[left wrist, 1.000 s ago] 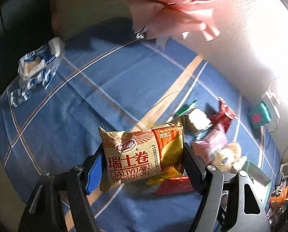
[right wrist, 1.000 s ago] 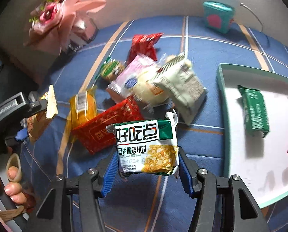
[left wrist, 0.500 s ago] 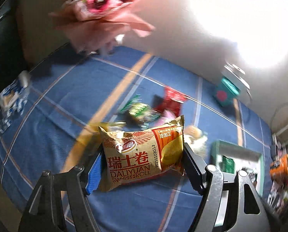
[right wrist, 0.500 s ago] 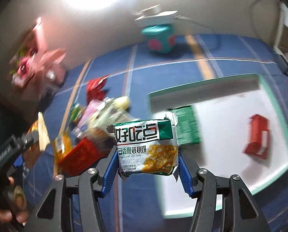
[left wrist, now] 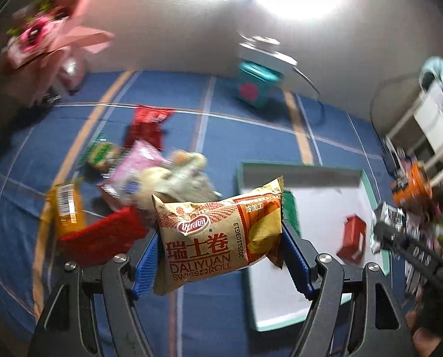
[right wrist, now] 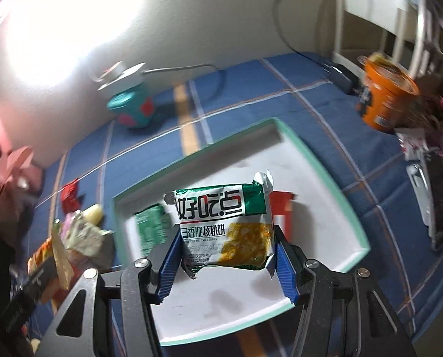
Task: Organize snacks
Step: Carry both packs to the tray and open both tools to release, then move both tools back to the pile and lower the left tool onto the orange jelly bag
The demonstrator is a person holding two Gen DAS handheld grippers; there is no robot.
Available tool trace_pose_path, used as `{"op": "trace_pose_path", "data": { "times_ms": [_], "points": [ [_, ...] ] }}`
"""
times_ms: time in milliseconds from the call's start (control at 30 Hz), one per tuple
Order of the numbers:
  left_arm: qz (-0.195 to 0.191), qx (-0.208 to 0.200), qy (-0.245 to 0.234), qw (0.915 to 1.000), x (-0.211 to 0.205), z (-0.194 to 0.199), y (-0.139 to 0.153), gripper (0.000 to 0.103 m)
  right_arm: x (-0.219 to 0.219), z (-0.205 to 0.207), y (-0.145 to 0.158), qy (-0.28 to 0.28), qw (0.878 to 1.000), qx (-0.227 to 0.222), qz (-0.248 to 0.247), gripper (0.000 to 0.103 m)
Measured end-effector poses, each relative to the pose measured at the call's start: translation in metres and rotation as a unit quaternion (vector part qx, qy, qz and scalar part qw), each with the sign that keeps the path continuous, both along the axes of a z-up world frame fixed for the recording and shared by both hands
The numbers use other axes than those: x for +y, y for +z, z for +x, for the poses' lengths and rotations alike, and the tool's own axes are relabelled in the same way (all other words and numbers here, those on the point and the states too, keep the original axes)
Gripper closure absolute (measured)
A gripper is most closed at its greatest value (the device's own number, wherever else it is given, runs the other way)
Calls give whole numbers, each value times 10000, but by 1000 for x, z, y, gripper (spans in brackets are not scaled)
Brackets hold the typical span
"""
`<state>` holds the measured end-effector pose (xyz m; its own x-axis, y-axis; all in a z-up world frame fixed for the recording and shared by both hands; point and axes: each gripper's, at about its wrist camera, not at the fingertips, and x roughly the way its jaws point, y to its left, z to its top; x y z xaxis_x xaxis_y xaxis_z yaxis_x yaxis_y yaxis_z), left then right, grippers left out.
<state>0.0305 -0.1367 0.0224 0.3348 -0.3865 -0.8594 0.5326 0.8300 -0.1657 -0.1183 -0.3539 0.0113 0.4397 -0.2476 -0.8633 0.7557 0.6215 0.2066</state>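
Note:
My left gripper [left wrist: 221, 255] is shut on a tan Daliyuan Swiss roll packet [left wrist: 218, 232], held above the blue cloth beside the tray's left edge. My right gripper [right wrist: 226, 255] is shut on a green and white walnut cookie packet [right wrist: 224, 226], held over the white tray [right wrist: 316, 163] with a teal rim. The tray [left wrist: 325, 196] holds a green packet [right wrist: 148, 232] and a red packet [left wrist: 352, 238]. A pile of loose snacks [left wrist: 150, 172] lies left of the tray, with a red packet [left wrist: 102, 235] and a yellow one [left wrist: 66, 208].
A teal box [left wrist: 254, 86] stands at the back by the wall. A pink flower bouquet [left wrist: 43, 35] sits at the back left. An orange cup [right wrist: 385, 98] and a white rack [right wrist: 394, 20] stand at the right. A dark flat object [right wrist: 438, 202] lies right of the tray.
Both grippers have swung right with their packets still held. The right gripper went from beside the tray to over it. The left view now reaches the tray.

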Motion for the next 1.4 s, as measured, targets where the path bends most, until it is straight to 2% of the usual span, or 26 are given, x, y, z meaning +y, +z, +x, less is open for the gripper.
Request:
{"op": "trace_pose_path", "data": {
  "times_ms": [167, 367, 533, 800, 933, 1133, 1233, 1400],
  "points": [
    [193, 77, -524, 9984, -34, -26, -15, 28, -25, -19, -6, -325, 9993, -14, 159, 43],
    [378, 147, -958, 9946, -61, -50, -36, 28, -40, -37, -10, -697, 9974, 204, 9, 43],
    [527, 145, -1120, 9922, -75, -59, -51, 27, -51, -41, -21, -846, 9958, 335, 123, 43],
    [651, 234, -1200, 9904, -82, -63, -64, 24, -51, -40, -34, -780, 9954, 466, 291, 43],
    [658, 212, -1138, 9911, -82, -61, -64, 16, -50, -37, -43, -706, 9950, 530, 468, 34],
    [682, 230, -870, 9936, -75, -53, -62, 15, -45, -31, -46, -564, 9954, 572, 523, 22],
    [705, 267, -486, 9960, -64, -42, -61, 15, -42, -27, -47, -484, 9958, 559, 532, 17],
    [722, 240, 438, 9961, -33, -11, -57, 15, -31, -17, -46, -272, 9968, 528, 529, 11]
  ]
}}
